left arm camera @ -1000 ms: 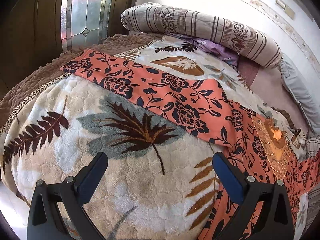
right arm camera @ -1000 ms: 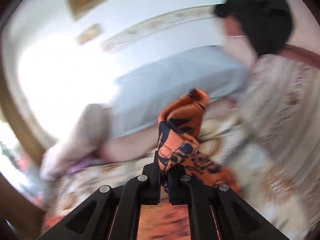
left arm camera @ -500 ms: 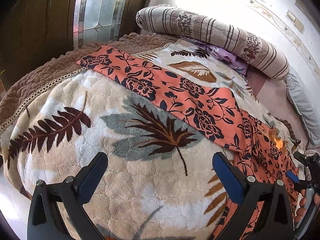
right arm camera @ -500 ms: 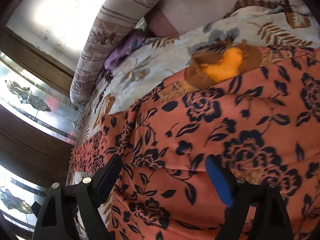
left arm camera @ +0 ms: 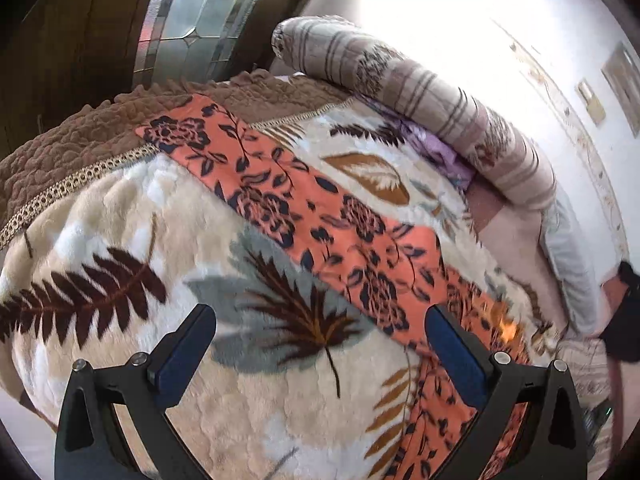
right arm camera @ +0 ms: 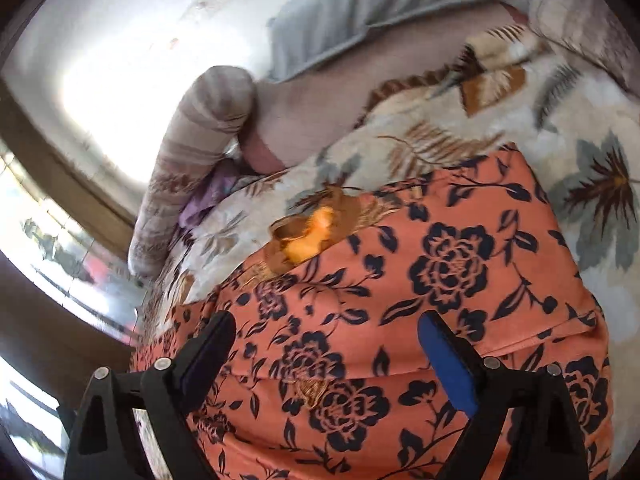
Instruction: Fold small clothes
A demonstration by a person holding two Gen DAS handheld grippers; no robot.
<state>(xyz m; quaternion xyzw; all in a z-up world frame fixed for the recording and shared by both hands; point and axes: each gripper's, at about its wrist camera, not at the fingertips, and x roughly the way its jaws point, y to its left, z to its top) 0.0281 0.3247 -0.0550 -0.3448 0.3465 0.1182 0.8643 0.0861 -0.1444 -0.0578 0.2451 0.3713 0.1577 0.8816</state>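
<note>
Ahead of both tools a striped bolster pillow (left arm camera: 420, 112) lies along the far edge of the bed, with a purple cloth (left arm camera: 436, 148) tucked against it, a grey pillow (right arm camera: 360, 8) further off beside the white wall, and the leaf-patterned fleece blanket (left arm camera: 160, 240) covering everything below. The orange floral garment (right arm camera: 420, 320) lies spread flat on that blanket: directly beneath and ahead of the right gripper (right arm camera: 324, 356), and running diagonally away from the left gripper (left arm camera: 320, 344), its near part by the right-hand finger. The right gripper's jaws are opening wide with nothing clamped between them, the cloth released beneath; the left gripper is spread wide above the blanket, gripping nothing.
</note>
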